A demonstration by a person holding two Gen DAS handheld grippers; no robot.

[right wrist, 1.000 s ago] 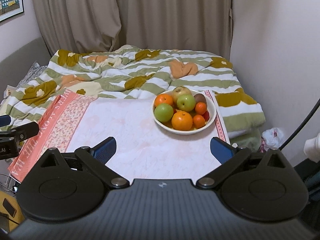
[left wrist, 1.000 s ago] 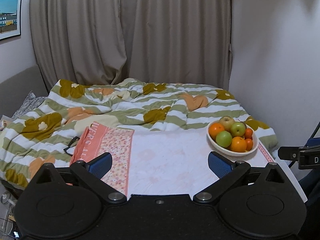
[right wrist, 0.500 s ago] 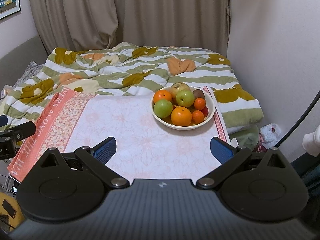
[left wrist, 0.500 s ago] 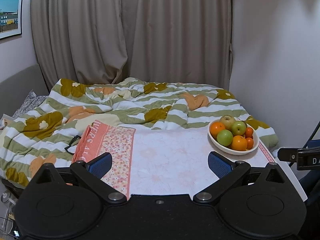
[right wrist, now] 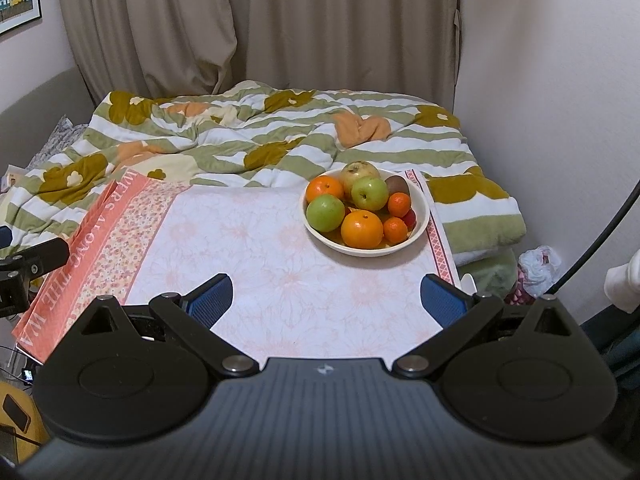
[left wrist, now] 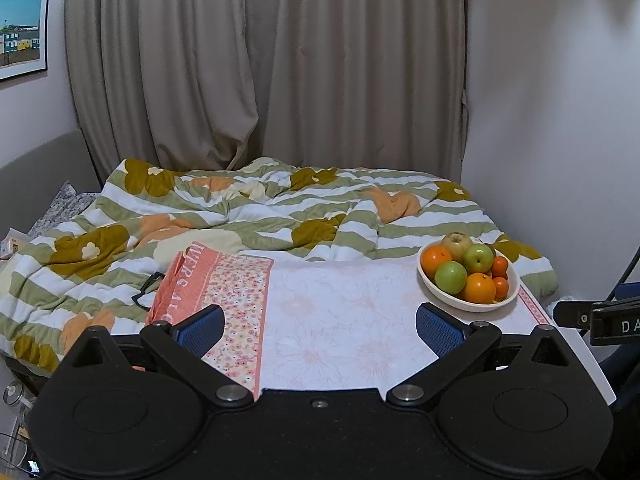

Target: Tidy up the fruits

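A white bowl (right wrist: 421,204) heaped with fruit stands at the far right of a cloth-covered table (right wrist: 256,256); it holds two green apples, two oranges, several small mandarins, a pear and a kiwi. The same bowl (left wrist: 512,298) shows at the right in the left wrist view. My right gripper (right wrist: 326,298) is open over the table's near part, well short of the bowl, with nothing between its blue pads. My left gripper (left wrist: 318,326) is open too and holds nothing, left of the bowl. The right gripper's tip (left wrist: 600,316) pokes in at the left wrist view's right edge.
A floral cloth with an orange lettered border (right wrist: 100,240) covers the table. Behind lies a bed with a striped green floral duvet (right wrist: 240,136). Curtains (left wrist: 260,80) and a white wall close the back. A black strap (left wrist: 146,290) lies by the cloth's left edge.
Both grippers have risen slightly and tilted, so the bowl sits a little farther up in both views. Both stay open; nothing was picked up.
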